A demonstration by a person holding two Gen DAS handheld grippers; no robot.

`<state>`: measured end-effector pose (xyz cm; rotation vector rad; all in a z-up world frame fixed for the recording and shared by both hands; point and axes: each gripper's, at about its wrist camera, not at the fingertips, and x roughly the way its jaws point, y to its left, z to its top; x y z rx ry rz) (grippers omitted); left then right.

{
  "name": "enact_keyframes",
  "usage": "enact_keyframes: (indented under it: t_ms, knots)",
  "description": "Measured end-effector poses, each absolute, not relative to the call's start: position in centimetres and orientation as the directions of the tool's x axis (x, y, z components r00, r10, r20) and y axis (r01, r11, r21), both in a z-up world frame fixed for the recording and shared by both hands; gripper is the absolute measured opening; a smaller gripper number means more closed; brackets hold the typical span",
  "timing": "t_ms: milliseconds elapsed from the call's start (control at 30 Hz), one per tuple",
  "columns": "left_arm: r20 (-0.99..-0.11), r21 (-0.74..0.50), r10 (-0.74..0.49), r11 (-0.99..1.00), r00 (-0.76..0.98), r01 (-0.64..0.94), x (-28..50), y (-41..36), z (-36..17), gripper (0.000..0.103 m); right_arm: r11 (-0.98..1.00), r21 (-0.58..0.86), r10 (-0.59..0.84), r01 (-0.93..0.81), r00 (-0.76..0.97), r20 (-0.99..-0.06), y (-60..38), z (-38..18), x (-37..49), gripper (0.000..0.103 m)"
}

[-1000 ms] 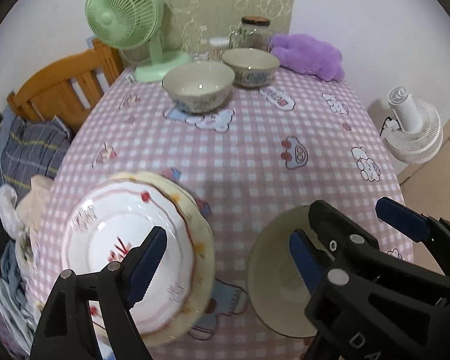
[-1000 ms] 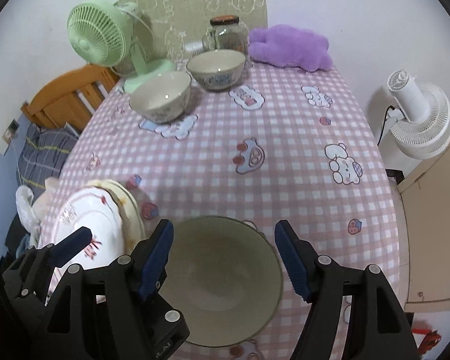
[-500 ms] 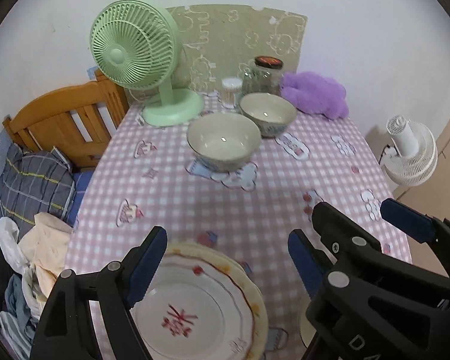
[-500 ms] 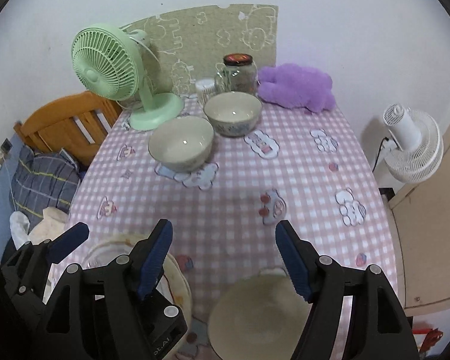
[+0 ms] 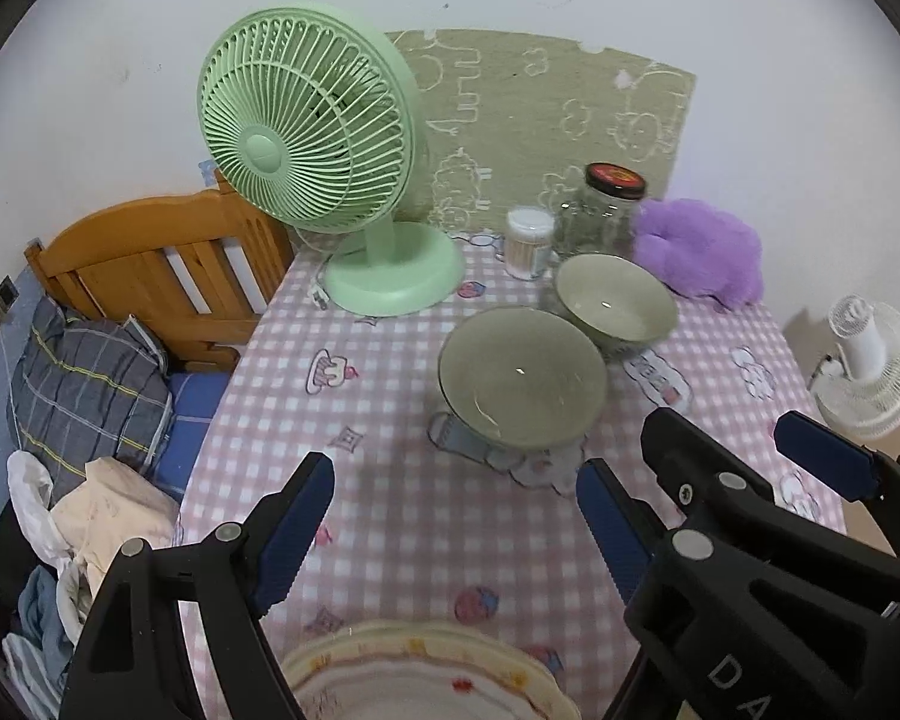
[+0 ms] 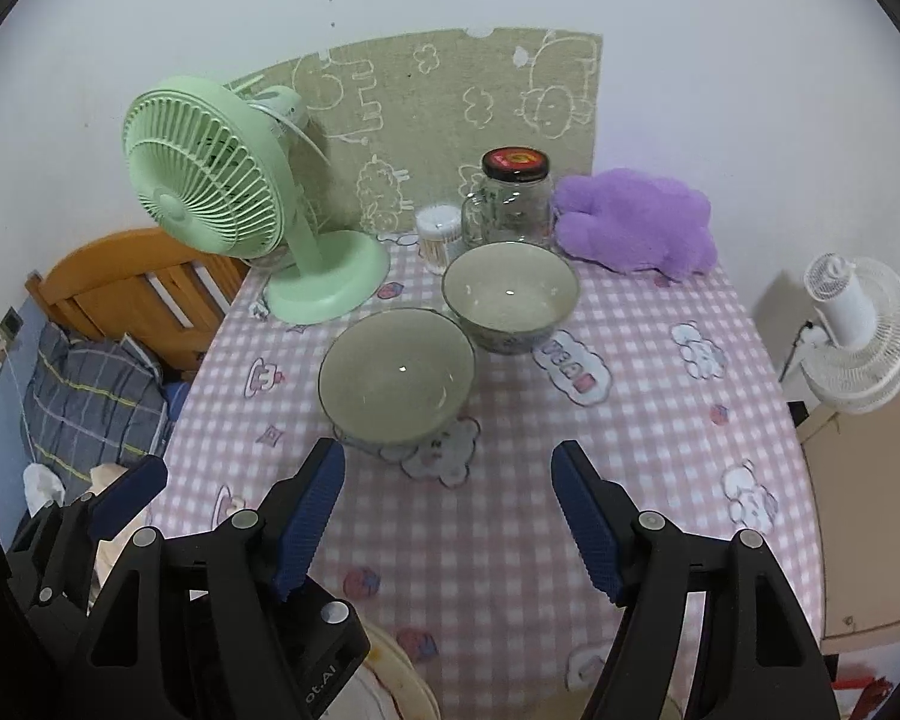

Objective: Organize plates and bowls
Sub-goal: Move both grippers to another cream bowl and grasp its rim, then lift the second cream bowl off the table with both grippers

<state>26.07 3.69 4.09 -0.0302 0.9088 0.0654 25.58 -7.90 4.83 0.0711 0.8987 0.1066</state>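
Left wrist view: a table covered by a pink checked cloth (image 5: 426, 516), seen from above at a slant.
Left gripper (image 5: 456, 510): jaws spread wide, nothing between the blue pads, held above the cloth.
Right gripper (image 6: 447, 510): jaws likewise wide apart and empty, above bare cloth; in the left wrist view it shows at the right edge, beside the left gripper.
Near bowl (image 5: 522, 381): greenish, upright, empty, standing on the cloth beyond both grippers.
Far bowl (image 5: 615, 300): same kind, upright, just behind and to the right of the near bowl; whether the rims touch cannot be told.
Plates (image 5: 426, 678): a stack with a pale yellow scalloped rim and red marks, at the table's near edge, cut off by the bottom of the picture.
Green fan (image 5: 306, 126): on its round base at the far left corner of the table.
Glass jar (image 5: 600, 213): red and black lid, by the wall behind the far bowl.
Cotton swab tub (image 5: 528, 240): small, clear, just left of the jar.
Purple plush (image 5: 699, 252): far right corner of the table.
White fan (image 6: 858, 336): off the table, to the right.
Wooden headboard (image 5: 162, 258): left of the table, with bedding and clothes below it.
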Motion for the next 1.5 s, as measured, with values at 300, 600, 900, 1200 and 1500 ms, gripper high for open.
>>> enact_keyframes:
  t_ms: [300, 600, 900, 1200, 1500]
  knots:
    - [-0.789, 0.022, 0.085, 0.994, 0.608, -0.111, 31.5, 4.6, 2.2, 0.080, 0.989, 0.116, 0.145, -0.087, 0.609, -0.780, -6.9, 2.6, 31.9, 0.075]
    - [-0.797, 0.033, 0.107, 0.990, 0.594, -0.134, 36.1, 4.8, -0.6, 0.070, 0.987, 0.129, 0.158, -0.091, 0.594, -0.789, -6.6, 0.0, 37.4, 0.068]
    - [-0.843, 0.027, 0.102, 0.989, 0.529, -0.148, 38.1, 5.0, -4.1, 0.046, 0.984, 0.138, 0.176, -0.111, 0.543, -0.821, -6.4, -3.3, 39.7, 0.047]
    - [-0.841, 0.040, 0.111, 0.989, 0.529, -0.143, 38.8, 3.9, -5.0, 0.028, 0.987, 0.126, 0.159, -0.097, 0.533, -0.831, -7.2, -4.6, 40.6, 0.011]
    - [-0.844, 0.028, 0.093, 0.991, 0.528, -0.130, 38.9, 4.1, -5.1, 0.018, 0.974, 0.196, 0.226, -0.112, 0.502, -0.835, -7.3, -5.1, 40.9, 0.005]
